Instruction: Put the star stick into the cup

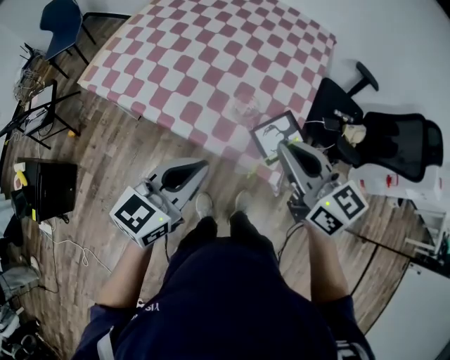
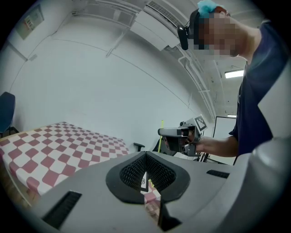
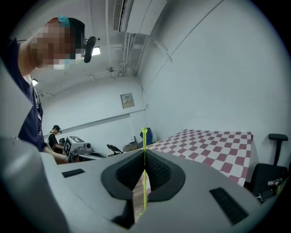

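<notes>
Right gripper [image 3: 144, 160] pinching stick [image 3: 144, 142]
Holds it upright between tight jaws, tip poking above them, over floor [image 1: 105, 148] near checked table [image 1: 211, 63]; left gripper [image 2: 146, 157] closed, empty.

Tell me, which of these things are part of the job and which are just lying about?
Part of the job: star stick, clamped in the right gripper; clear cup on the checked table.

Just lying about: black office chair; blue chair; framed drawing; black box on the floor; left gripper, shut and empty.
</notes>
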A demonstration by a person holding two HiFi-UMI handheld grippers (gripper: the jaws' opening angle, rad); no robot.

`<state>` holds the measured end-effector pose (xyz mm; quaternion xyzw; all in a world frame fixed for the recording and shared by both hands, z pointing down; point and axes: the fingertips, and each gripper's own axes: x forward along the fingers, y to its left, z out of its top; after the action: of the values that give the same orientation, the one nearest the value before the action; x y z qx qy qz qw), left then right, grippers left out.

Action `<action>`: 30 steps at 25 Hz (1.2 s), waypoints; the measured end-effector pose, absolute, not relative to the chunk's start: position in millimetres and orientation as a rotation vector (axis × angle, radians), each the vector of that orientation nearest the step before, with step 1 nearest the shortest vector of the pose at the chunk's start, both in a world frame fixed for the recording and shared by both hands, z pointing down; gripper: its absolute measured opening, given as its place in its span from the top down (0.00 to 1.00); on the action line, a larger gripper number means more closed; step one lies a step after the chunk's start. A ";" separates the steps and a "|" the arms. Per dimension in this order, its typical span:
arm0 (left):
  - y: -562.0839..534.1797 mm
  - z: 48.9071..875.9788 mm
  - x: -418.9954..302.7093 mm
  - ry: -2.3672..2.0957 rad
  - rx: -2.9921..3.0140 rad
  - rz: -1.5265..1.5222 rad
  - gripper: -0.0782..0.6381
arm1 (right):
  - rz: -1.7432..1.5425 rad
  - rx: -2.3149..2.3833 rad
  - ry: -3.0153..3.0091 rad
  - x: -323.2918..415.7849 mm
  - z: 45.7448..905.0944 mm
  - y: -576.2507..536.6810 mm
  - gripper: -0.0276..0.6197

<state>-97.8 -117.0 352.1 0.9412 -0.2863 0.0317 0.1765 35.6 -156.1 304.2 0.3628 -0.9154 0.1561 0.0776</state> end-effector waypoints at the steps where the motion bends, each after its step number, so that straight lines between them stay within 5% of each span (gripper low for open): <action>1: -117.8 354.1 -98.2 -0.819 2.657 0.094 0.85 | 0.463 1.079 -2.743 35.6 305.1 -161.2 0.93; 30: -193.3 400.2 -82.4 -1.080 2.403 0.187 0.85 | 0.330 0.742 -2.744 12.6 372.4 -343.3 0.93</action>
<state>-82.4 -193.3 400.2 0.8816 -0.3960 0.0685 0.2476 12.6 -343.3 372.4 0.2569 -0.9495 0.1143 0.1394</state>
